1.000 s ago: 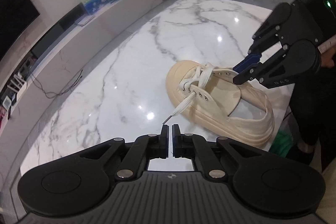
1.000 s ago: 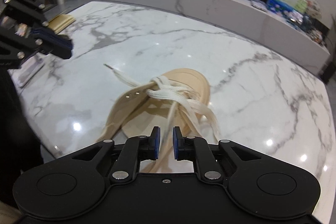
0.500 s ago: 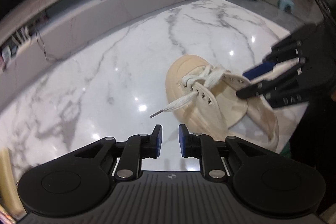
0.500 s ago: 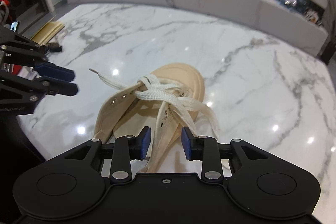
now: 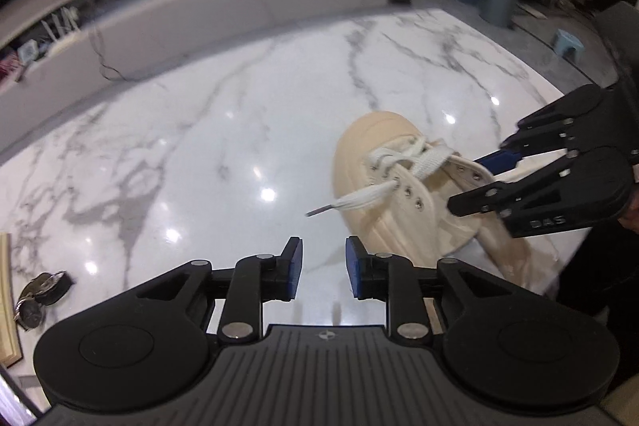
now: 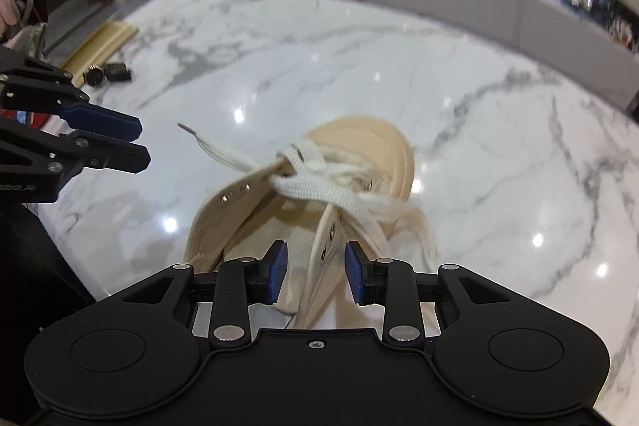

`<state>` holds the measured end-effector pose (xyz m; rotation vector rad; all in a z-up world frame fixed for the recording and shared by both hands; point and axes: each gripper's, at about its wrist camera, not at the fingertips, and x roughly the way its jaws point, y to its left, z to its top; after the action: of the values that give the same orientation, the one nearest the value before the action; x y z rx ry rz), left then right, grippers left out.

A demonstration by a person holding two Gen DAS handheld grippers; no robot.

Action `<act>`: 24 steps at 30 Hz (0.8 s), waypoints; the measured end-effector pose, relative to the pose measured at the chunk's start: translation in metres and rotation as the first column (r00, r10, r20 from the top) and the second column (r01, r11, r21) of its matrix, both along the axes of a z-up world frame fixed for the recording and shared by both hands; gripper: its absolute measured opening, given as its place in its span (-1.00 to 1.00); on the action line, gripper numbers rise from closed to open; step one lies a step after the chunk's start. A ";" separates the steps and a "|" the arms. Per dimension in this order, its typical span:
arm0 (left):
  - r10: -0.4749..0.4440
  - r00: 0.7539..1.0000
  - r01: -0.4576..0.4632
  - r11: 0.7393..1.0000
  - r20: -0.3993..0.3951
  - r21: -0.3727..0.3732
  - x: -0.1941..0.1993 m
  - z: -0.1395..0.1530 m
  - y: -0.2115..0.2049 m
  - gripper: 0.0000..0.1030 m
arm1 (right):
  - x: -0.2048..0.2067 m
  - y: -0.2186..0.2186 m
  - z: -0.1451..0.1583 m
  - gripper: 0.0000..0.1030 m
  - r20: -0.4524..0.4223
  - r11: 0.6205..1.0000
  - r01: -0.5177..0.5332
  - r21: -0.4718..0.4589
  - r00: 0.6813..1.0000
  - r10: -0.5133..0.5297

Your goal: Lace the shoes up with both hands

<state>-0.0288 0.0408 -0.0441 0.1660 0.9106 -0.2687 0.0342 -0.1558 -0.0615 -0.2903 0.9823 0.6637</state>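
Observation:
A cream shoe (image 5: 359, 146) lies on the white marble table (image 5: 199, 146), toe pointing away from me. Its white lace (image 5: 429, 158) is crossed through the front eyelets. One free lace end (image 5: 351, 200) sticks out to the left over the table. My left gripper (image 5: 322, 254) hovers just short of that end; its jaws are opening with nothing between them. My right gripper (image 6: 315, 258) is open over the shoe (image 6: 375, 142); the right eyelet flap (image 6: 325, 246) stands between its pads without being pressed. The left gripper (image 6: 139, 142) also shows in the right wrist view, near the lace end (image 6: 215, 146).
A bunch of keys (image 5: 40, 294) lies at the table's near left, beside a wooden strip (image 5: 8, 298) at the edge. A long low bench (image 5: 199, 6) runs behind the table. The table's edge (image 5: 575, 238) passes just right of the shoe's heel.
My left jaws went from shut to apart, and the gripper rolled and sank a little. The lace end now lies clear of them. My right jaws widened around the eyelet flap.

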 end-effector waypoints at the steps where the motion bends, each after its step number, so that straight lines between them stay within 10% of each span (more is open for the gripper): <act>1: 0.008 1.000 -0.008 1.000 0.008 0.004 -0.003 0.000 0.000 -0.56 | -0.004 -0.002 0.001 -0.43 0.035 1.000 0.008 -0.001 0.999 -0.008; 9: 0.001 1.000 -0.001 1.000 0.030 0.005 -0.030 0.024 -0.017 -0.56 | -0.023 -0.020 0.009 -0.43 0.072 0.989 0.146 0.032 0.986 -0.148; 24: -0.057 0.998 0.057 0.998 -0.004 0.005 0.005 0.009 -0.030 -0.48 | -0.021 -0.022 0.013 -0.43 0.041 0.993 0.089 0.080 0.995 -0.092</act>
<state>-0.0237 0.0112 -0.0347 0.1965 0.9114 -0.3197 0.0129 -0.1782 -0.0487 -0.1900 0.9197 0.6088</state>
